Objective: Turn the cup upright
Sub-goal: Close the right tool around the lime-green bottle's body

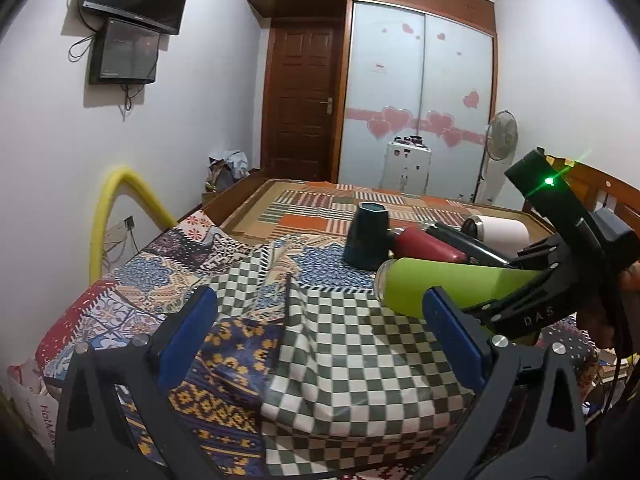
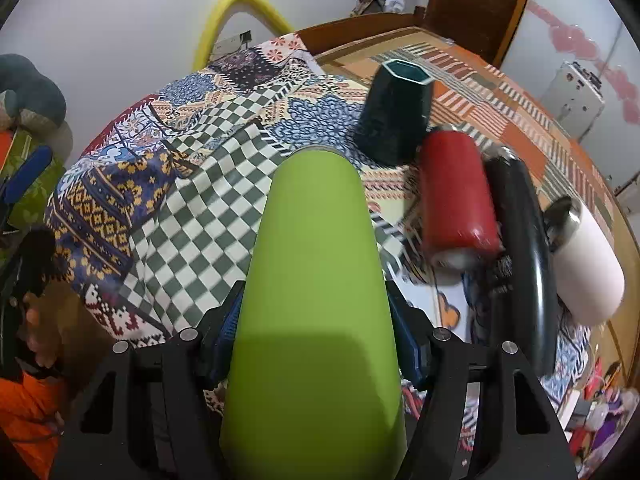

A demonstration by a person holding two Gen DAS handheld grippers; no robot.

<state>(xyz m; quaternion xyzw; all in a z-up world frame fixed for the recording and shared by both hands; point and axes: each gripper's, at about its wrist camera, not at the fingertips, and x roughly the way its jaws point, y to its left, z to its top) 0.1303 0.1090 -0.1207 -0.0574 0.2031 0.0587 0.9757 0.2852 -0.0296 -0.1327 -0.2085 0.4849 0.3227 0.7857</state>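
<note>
A lime green cup lies on its side between the blue pads of my right gripper, which is shut on it, mouth pointing away. The green cup also shows in the left wrist view, held by the right gripper just above the checkered cloth. My left gripper is open and empty, hovering over the cloth to the left of the cup.
A dark teal hexagonal cup stands upright on the bed. A red cup, a black cup and a white cup lie on their sides to the right. A patterned quilt covers the bed.
</note>
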